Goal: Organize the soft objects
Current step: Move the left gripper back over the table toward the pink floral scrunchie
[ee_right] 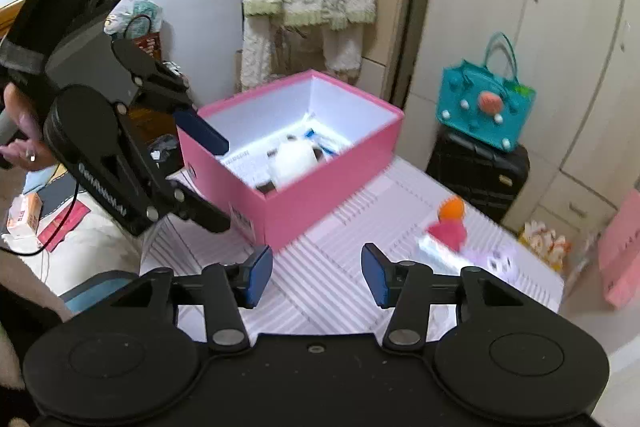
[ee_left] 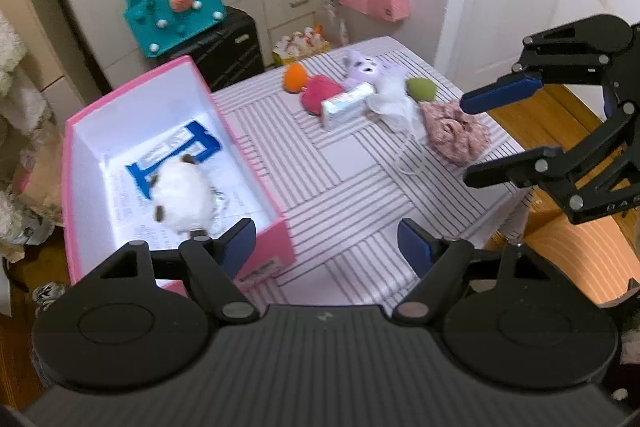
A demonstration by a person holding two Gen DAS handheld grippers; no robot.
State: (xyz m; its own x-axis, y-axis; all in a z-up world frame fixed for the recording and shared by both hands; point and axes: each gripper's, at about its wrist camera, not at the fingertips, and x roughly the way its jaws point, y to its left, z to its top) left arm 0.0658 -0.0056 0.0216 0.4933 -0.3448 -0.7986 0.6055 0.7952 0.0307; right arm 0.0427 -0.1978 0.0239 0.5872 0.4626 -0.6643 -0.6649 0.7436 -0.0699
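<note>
In the pink box (ee_left: 276,239), one white plush (ee_left: 184,195).

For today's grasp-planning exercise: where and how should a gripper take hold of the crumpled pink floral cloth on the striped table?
Pinch the raised folds at the top of the crumpled pink floral cloth, coming straight down from above. It lies in a loose heap, so its sides give no firm edge. The open right gripper is nearest.

Opposed wrist views, shared pink box (ee_left: 176,163)
</note>
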